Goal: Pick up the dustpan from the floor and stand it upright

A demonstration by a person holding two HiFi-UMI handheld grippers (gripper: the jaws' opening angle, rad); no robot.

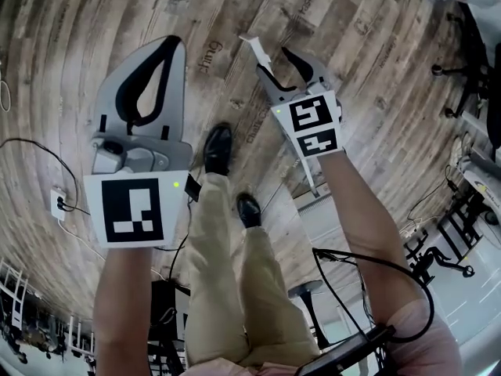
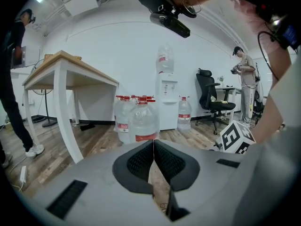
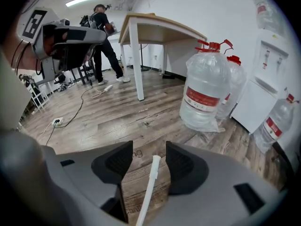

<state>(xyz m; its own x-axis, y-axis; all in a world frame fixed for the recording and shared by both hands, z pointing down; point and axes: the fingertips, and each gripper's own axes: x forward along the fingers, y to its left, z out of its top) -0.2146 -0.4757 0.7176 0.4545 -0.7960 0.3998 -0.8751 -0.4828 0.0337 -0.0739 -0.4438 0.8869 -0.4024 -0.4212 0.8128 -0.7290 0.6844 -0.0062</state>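
Note:
The dustpan's thin white handle (image 1: 252,47) runs between the jaws of my right gripper (image 1: 272,59) and on down past its marker cube, toward a pale flat shape (image 1: 321,222) that may be the pan. In the right gripper view the handle (image 3: 149,182) lies in the gap of the right gripper (image 3: 149,146). The jaws stand open, well wider than the rod. My left gripper (image 1: 168,44) hovers over the wooden floor to the left, shut with nothing in it. In its own view the left gripper (image 2: 153,142) shows its pads meeting.
The person's legs and black shoes (image 1: 218,147) stand between the grippers. A cable and wall socket (image 1: 59,202) lie at the left. Large water bottles (image 3: 207,88) and a wooden-topped table (image 3: 155,29) are ahead. An office chair (image 2: 211,98) and other people stand further off.

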